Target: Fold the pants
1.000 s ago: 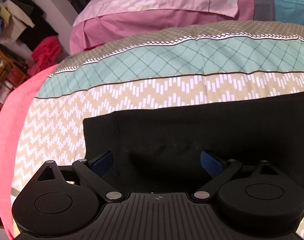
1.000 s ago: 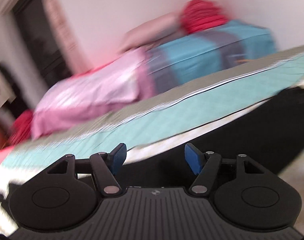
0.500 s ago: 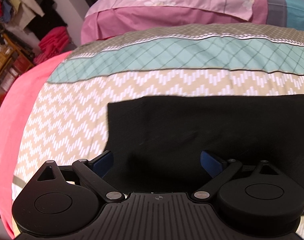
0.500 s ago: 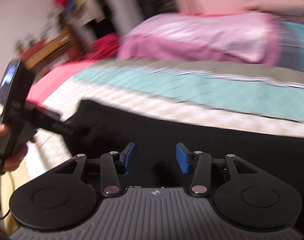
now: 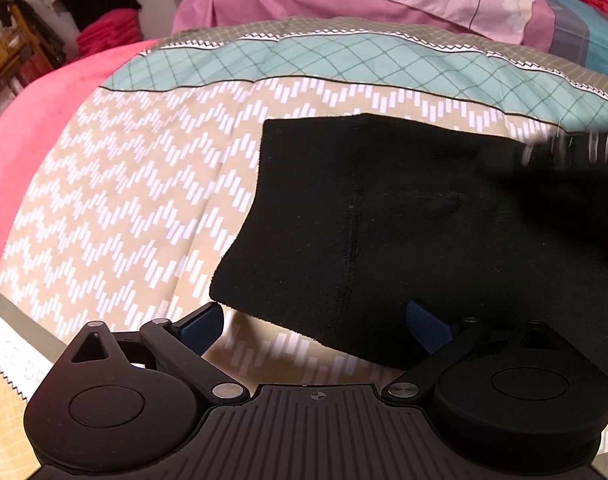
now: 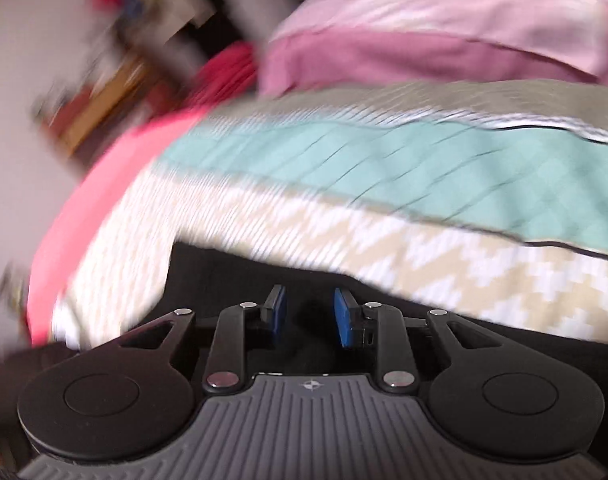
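left wrist: fingers (image 5: 316, 326) wide, empty over black pants (image 5: 384, 220); right fingers (image 6: 310, 316) closing, pink blanket (image 5: 43, 120) beside.

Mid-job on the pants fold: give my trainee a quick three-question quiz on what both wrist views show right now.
1. True or false: the left tool stands wide open over the near edge of the black pants.
2. What lies between the closing fingers of the right tool: A) pink pillow, B) black pants fabric, C) nothing?
3. Which colour band of the bedspread do the pants lie on?

Key: 1 true; 2 B; 3 the beige band with white zigzag.
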A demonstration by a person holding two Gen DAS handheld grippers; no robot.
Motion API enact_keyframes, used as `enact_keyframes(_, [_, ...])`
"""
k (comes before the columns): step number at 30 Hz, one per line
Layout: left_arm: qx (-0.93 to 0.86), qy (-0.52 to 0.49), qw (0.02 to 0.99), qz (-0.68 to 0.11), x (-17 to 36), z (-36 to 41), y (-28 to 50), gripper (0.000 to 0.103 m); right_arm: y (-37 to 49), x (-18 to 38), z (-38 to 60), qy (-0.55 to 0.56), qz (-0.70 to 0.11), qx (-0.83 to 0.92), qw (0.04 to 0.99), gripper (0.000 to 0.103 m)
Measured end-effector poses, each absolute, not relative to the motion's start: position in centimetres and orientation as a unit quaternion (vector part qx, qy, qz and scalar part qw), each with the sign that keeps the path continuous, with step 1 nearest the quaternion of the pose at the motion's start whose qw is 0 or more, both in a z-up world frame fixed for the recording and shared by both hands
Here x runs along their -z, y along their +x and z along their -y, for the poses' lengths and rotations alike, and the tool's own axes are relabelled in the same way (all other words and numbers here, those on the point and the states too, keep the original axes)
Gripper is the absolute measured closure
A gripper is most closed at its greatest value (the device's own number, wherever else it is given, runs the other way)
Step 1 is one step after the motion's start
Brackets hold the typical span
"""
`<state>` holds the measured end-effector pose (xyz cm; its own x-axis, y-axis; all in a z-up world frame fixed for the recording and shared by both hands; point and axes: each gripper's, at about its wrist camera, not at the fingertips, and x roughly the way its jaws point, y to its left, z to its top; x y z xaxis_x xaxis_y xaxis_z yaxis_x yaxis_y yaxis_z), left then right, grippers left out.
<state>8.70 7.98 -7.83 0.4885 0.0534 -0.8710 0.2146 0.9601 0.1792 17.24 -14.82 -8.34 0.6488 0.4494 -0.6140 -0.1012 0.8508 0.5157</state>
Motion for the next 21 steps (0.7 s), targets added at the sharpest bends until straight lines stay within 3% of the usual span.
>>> enact_keyframes(5, [0.053, 0.138, 0.856, -0.496, 6.3, -8.0, 8.4, 0.000, 12.1, 6.5, 16.4, 0.182, -0.370, -0.165, 0.896, 0.055])
enact_keyframes(12, [0.115, 0.137, 0.872, -0.456, 3.7, -3.0, 8.9, 0.000, 2.4, 5.8, 27.6, 0.251, -0.325, -0.033, 0.911, 0.041])
enact_keyframes(14, [0.141, 0.143, 0.865, -0.460, 4.3, -0.4, 9.3, 0.000, 0.8, 7.0, 31.6, 0.260, -0.331, 0.045, 0.906, 0.043])
enact_keyframes(16, [0.159, 0.159, 0.853, -0.471, 5.8, 1.8, 9.7, 0.000, -1.9, 7.0, 36.1, 0.278, -0.307, 0.166, 0.895, 0.063])
enact_keyframes(19, [0.143, 0.202, 0.838, -0.487, 9.0, 3.5, 9.8, 0.000, -7.5, 5.0, 41.3, 0.334, -0.233, 0.271, 0.872, 0.046])
enact_keyframes(21, [0.138, 0.196, 0.844, -0.479, 9.3, 3.2, 9.6, 0.000, -10.6, 4.1, 43.6, 0.362, -0.220, 0.302, 0.854, 0.042])
